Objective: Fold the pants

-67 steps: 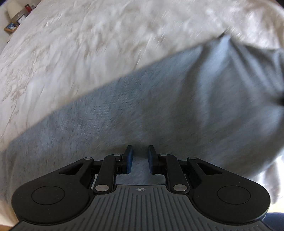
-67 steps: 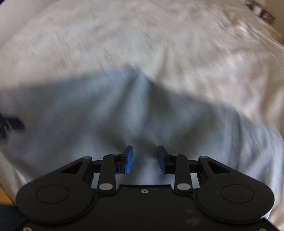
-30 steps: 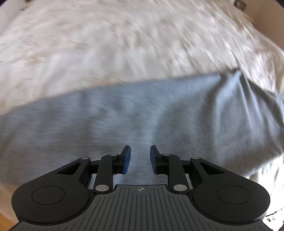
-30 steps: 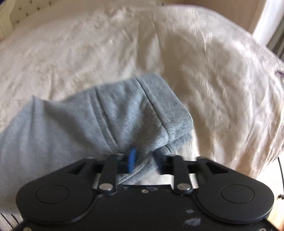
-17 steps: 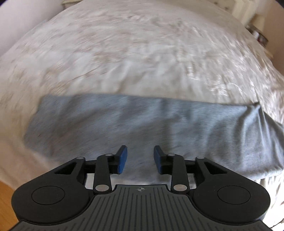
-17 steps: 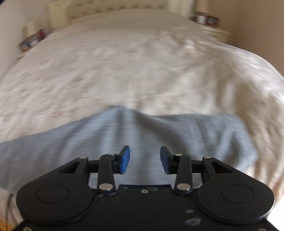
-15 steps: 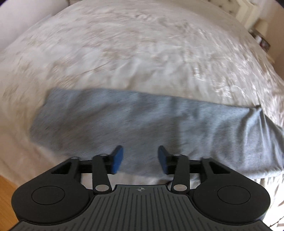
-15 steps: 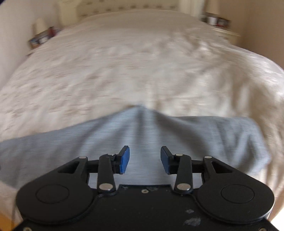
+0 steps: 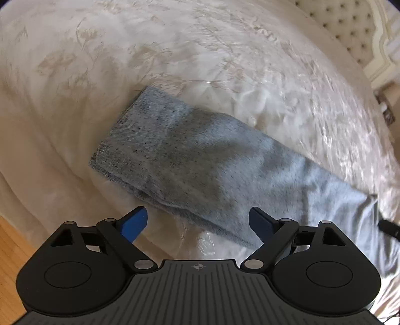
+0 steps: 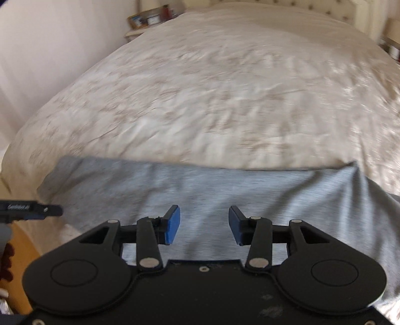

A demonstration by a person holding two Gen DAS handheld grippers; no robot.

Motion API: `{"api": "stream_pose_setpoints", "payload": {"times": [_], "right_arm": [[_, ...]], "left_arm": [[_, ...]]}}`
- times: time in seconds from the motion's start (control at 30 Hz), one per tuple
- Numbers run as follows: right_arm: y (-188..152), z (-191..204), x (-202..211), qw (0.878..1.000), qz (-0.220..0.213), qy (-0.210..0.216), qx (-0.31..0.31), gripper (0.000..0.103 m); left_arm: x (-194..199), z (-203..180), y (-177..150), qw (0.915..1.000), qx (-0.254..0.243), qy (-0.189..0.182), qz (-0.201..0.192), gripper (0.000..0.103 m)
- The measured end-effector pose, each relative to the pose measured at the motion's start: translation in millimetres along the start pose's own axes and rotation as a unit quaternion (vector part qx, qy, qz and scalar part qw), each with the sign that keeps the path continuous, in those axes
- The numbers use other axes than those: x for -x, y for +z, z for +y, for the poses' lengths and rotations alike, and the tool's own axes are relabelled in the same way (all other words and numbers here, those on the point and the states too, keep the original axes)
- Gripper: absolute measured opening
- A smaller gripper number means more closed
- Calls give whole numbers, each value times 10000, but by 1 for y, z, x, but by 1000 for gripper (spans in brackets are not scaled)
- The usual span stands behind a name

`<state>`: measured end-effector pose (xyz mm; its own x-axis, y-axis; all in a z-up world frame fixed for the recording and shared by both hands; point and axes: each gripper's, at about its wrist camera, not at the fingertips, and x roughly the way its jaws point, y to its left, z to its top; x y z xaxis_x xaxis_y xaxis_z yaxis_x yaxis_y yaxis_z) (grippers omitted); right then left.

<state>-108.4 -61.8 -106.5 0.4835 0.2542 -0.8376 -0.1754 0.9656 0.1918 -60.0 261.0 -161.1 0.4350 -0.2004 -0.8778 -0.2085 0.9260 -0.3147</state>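
Note:
Grey pants (image 9: 212,162) lie folded lengthwise in a long strip on the cream bedspread (image 9: 175,50), near the bed's front edge. Their cuff end (image 9: 140,125) shows at the upper left of the left wrist view. My left gripper (image 9: 197,221) hovers over the strip's near edge, its jaws spread wide and still opening, and its pads touch nothing. In the right wrist view the pants (image 10: 200,187) run across the frame. My right gripper (image 10: 204,225) hangs above them with its jaws apart and slowly opening, gripping no cloth.
A tufted headboard (image 9: 350,22) stands at the far end of the bed. Wooden floor (image 9: 12,237) shows below the bed's edge. A nightstand with small items (image 10: 150,18) sits by the wall (image 10: 37,50). A black part of the other tool (image 10: 30,208) pokes in at the left.
A second ago the right gripper had bunched cloth at its fingers; now it hangs free over flat fabric. Both views swung along the pants. The left jaws have spread much wider.

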Motion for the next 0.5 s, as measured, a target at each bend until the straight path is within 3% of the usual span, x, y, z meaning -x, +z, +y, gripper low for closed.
{"api": "stream_pose_setpoints", "payload": {"times": [0.23, 0.5], "right_arm": [[6, 33, -16, 9994, 201, 156, 238, 46], [5, 57, -25, 9985, 384, 212, 334, 46]], "left_arm": [[-16, 33, 12, 9990, 445, -96, -20, 90], [-27, 44, 36, 9991, 319, -191, -210, 90]]}}
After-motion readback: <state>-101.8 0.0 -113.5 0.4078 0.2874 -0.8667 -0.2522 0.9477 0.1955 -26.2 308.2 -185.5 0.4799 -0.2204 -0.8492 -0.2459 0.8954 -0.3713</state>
